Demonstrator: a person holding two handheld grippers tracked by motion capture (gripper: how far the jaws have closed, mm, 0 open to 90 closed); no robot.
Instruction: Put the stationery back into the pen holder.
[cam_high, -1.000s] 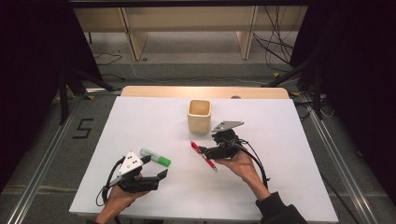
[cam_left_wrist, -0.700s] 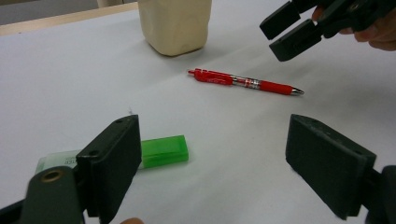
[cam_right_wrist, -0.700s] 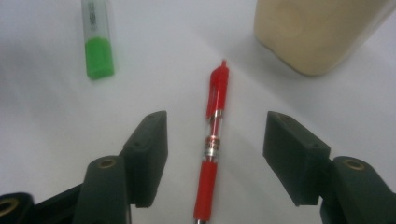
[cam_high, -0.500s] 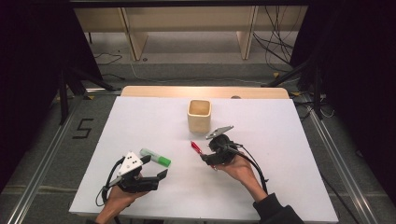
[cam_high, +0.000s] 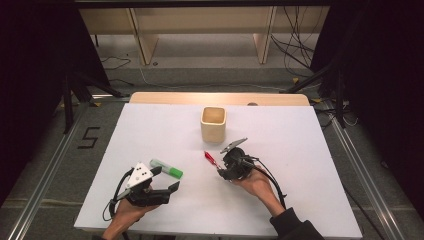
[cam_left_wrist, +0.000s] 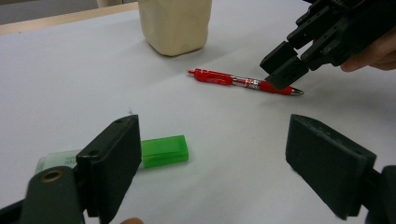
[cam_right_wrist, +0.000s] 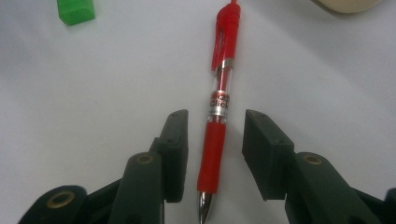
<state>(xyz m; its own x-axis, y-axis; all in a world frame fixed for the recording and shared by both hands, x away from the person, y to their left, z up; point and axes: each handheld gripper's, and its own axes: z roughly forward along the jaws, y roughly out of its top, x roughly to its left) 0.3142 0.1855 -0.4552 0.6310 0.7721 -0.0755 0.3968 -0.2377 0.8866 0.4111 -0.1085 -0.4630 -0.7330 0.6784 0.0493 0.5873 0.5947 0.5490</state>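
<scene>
White surface, red pen lying flat between the right gripper fingers
Its long axis is run parallel to the fingers, which have just been closing, part open with no contact made; the left gripper is held wide open, farther off

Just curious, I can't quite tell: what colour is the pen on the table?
The pen is red, with a clear middle section; the right gripper view shows it best.
</scene>
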